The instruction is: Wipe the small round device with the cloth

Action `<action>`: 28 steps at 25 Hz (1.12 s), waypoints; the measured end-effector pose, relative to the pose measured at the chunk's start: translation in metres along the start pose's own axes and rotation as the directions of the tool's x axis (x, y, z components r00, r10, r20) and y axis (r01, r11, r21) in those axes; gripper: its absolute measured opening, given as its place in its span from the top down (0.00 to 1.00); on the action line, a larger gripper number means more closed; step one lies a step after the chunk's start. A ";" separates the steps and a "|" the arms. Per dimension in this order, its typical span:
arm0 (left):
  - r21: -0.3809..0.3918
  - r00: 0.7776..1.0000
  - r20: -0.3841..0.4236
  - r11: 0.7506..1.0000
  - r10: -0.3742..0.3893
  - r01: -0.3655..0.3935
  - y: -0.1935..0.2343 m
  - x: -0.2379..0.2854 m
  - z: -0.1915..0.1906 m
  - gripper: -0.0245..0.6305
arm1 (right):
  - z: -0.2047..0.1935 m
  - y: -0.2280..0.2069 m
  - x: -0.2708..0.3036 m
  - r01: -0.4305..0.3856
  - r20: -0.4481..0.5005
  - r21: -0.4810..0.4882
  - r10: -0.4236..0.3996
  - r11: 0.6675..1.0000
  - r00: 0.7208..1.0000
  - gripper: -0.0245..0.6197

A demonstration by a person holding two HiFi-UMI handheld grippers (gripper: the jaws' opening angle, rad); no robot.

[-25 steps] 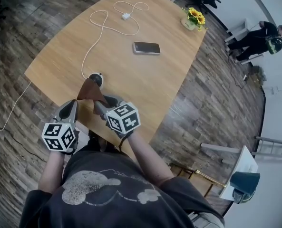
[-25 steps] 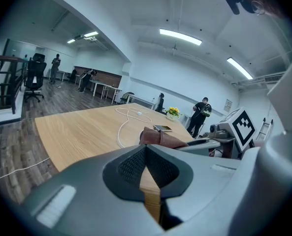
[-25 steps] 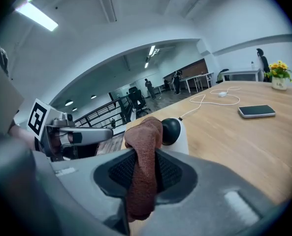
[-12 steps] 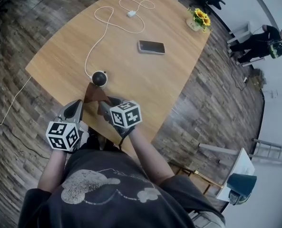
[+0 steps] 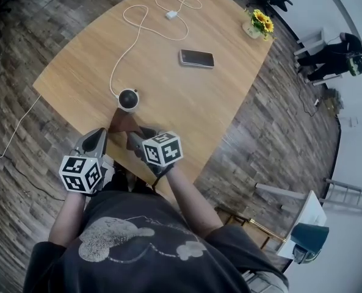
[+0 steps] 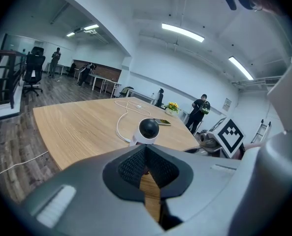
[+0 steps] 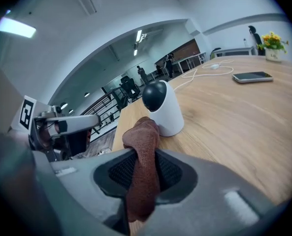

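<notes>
The small round device (image 5: 128, 99), a white base with a black dome, stands near the table's near edge and shows whole in the head view. A brown cloth (image 5: 122, 122) lies bunched just in front of it, and my right gripper (image 5: 133, 135) is shut on it. In the right gripper view the cloth (image 7: 143, 161) sticks up between the jaws, a short way from the device (image 7: 161, 108). My left gripper (image 5: 97, 134) hangs at the table's edge left of the cloth, shut and holding nothing. The device (image 6: 147, 131) sits just beyond its jaws (image 6: 146, 149).
A white cable (image 5: 127, 41) runs from the device across the wooden table (image 5: 187, 102) to a charger (image 5: 171, 15). A phone (image 5: 196, 58) lies mid-table, and a pot of yellow flowers (image 5: 259, 22) stands at the far corner. A person (image 5: 336, 52) stands at the far right.
The right gripper has drawn the cloth back off the device toward the table's near edge, so the device now shows whole. The left gripper has hardly moved.
</notes>
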State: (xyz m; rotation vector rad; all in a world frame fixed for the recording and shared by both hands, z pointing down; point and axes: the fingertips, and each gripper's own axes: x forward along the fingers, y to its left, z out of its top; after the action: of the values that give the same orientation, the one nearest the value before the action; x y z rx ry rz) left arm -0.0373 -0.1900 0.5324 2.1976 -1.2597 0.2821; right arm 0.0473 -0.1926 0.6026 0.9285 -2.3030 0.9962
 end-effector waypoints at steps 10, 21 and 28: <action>0.016 0.999 0.031 1.000 -0.004 0.004 -0.007 0.004 0.012 0.93 | 0.021 0.006 -0.068 0.027 0.197 -0.037 -0.019 0.999 0.980 0.84; 0.032 0.999 0.038 0.999 0.004 -0.005 -0.014 0.002 0.016 0.93 | 0.044 -0.034 -0.054 0.078 0.202 0.015 -0.080 0.997 0.976 0.84; 0.025 0.999 0.038 0.999 0.024 -0.025 -0.012 -0.004 0.014 0.93 | 0.020 -0.048 -0.032 0.102 0.114 0.055 -0.108 0.993 0.988 0.84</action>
State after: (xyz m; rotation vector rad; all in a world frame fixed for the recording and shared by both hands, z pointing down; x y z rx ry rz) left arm -0.0307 -0.1912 0.5147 2.2203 -1.3106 0.2696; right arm 0.1014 -0.2192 0.5914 1.1435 -2.3064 0.9818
